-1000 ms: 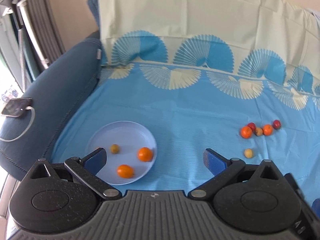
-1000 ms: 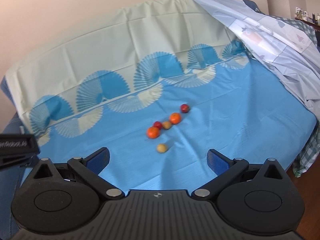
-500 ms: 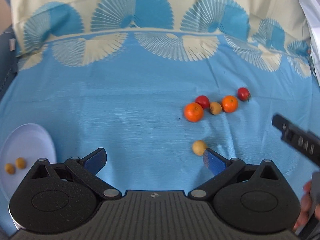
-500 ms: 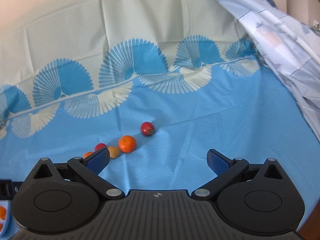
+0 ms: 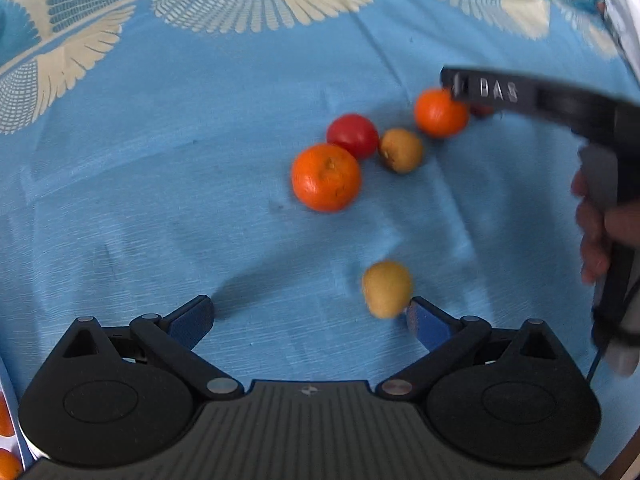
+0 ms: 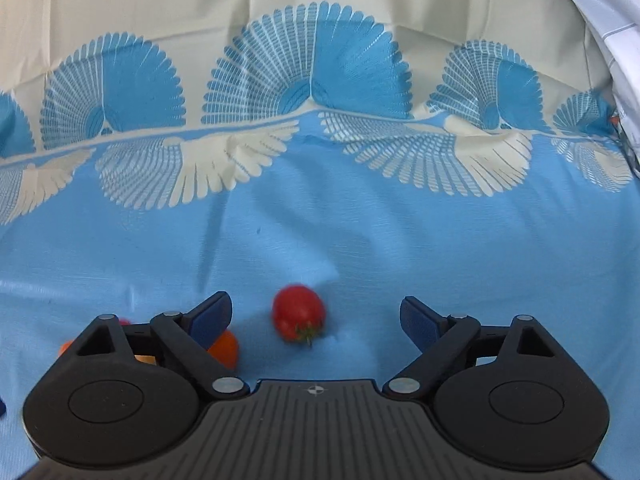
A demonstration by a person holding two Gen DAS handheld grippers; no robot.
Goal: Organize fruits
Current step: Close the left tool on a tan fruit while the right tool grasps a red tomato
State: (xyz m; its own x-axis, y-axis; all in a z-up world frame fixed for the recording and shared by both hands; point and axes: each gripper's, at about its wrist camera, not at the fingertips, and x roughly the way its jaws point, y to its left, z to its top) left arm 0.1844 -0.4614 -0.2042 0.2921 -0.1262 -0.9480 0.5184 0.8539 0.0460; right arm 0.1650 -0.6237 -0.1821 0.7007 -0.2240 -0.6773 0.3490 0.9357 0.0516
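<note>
In the left wrist view my left gripper [image 5: 310, 316] is open and low over the blue cloth. A small yellow-brown fruit [image 5: 386, 289] lies just inside its right finger. Beyond lie a large orange [image 5: 326, 177], a red tomato [image 5: 353, 135], a second brown fruit [image 5: 401, 149] and a smaller orange [image 5: 439, 113]. The right gripper's body [image 5: 532, 98] reaches in from the right above them. In the right wrist view my right gripper [image 6: 316, 316] is open with a red tomato [image 6: 298, 315] between its fingers, and an orange [image 6: 225, 351] behind its left finger.
The patterned blue and cream cloth [image 6: 320, 220] covers the sofa seat and backrest. A pale sheet [image 6: 608, 20] hangs at the far right. A sliver of the plate with oranges [image 5: 6, 440] shows at the left wrist view's bottom left edge.
Both grippers moved forward and down toward the fruit cluster. The yellow-brown fruit now lies by my left gripper's right finger, and the red tomato sits between my right gripper's fingers.
</note>
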